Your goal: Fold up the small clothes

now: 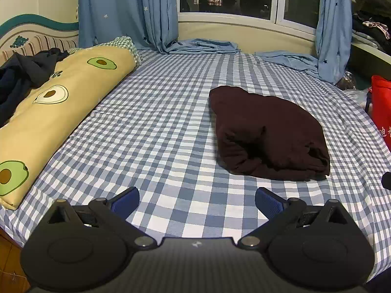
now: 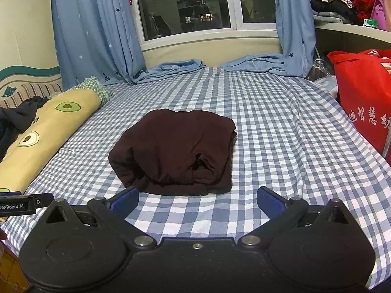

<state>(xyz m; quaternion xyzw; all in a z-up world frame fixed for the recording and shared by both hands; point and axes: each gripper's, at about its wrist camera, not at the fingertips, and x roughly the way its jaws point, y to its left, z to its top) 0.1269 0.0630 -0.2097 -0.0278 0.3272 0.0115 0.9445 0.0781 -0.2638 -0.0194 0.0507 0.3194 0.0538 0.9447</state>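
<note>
A dark maroon garment lies folded in a thick bundle on the blue-checked bed sheet. In the left wrist view it sits ahead and to the right of my left gripper, which is open and empty above the sheet near the bed's front edge. In the right wrist view the garment lies straight ahead, just beyond my right gripper, which is open and empty. The left gripper's body shows at the left edge of the right wrist view.
A yellow avocado-print quilt roll lies along the bed's left side with dark clothes on it. Blue curtains hang at the window and pool on the bed's far end. A red bag stands at the right.
</note>
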